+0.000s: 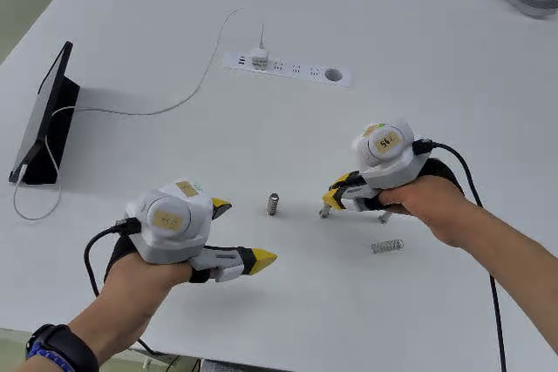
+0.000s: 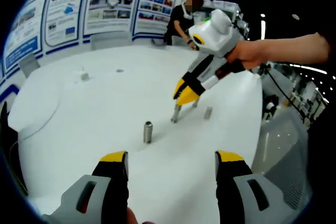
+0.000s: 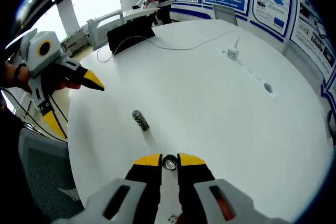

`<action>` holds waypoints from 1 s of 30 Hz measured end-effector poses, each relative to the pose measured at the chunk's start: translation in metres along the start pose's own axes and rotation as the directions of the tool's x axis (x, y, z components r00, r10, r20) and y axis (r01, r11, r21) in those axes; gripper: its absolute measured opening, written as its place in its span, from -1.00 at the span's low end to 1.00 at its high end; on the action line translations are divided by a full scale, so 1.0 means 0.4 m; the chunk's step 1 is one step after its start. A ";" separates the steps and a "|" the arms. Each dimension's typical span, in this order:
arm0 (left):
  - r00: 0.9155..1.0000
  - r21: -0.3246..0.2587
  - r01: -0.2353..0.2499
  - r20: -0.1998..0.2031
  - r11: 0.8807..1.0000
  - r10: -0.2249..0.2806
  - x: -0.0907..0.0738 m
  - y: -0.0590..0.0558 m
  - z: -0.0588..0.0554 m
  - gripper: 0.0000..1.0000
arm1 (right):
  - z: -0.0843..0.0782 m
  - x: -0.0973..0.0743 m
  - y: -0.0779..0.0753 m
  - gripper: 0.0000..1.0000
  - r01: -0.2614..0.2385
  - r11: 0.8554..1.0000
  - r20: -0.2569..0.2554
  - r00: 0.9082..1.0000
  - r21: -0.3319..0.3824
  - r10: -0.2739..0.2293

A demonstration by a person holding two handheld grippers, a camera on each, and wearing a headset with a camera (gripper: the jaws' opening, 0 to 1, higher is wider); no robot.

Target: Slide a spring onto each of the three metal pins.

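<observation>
My right claw (image 1: 331, 200) was closed on the top of one pin (image 1: 324, 212), holding it upright on the counter (image 1: 418, 76) toward the near edge. My left claw (image 1: 244, 233) hung open and empty nearer the near left corner. Between the two stood a second pin (image 1: 273, 204). In the right gripper view it looked coiled, so I judged it already carried its spring. A loose spring (image 1: 387, 246) lay flat a little toward the near right corner from the right claw. A small metal piece just beside that claw was probably the third pin (image 1: 384, 216), though it was partly hidden.

Gripping the pin by its top blocked the spring's way on. I judged it better to steady the pin low with the left claw and fetch the spring with the right. I would pinch the spring lightly by its side so the bore stayed open, then lower it straight along the pin. The counter was white and smooth, so a free-standing pin could tip or skid at a nudge.

A power strip (image 1: 288, 67) lay toward the far edge, and its cable (image 1: 187, 98) ran to a dark screen (image 1: 48, 119) propped by the left edge. Posters (image 2: 110, 3) lined the walls, and a person (image 2: 181, 17) stood beyond the counter.
</observation>
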State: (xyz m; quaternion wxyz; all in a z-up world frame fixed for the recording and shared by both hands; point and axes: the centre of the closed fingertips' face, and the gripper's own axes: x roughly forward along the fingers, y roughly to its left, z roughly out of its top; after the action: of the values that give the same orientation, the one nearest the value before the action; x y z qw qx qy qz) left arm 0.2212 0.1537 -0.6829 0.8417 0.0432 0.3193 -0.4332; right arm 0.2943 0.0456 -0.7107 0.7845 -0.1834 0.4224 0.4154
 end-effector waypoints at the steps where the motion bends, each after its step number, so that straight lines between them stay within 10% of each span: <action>1: 1.000 -0.001 -0.001 0.000 1.000 0.001 -0.001 0.000 0.000 0.37 | -0.003 0.004 -0.002 -0.75 0.002 1.000 -0.003 1.000 -0.004 -0.002; 30: 1.000 -0.025 -0.010 0.001 1.000 0.010 -0.009 0.010 -0.002 0.36 | -0.063 0.066 -0.005 -0.74 0.008 1.000 -0.031 0.999 0.012 -0.008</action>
State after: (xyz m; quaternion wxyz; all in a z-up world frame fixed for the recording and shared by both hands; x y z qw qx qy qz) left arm 0.2225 0.1591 -0.6823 0.8445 0.0337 0.3240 -0.4251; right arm 0.2910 0.0416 -0.7470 0.7807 -0.1866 0.4363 0.4067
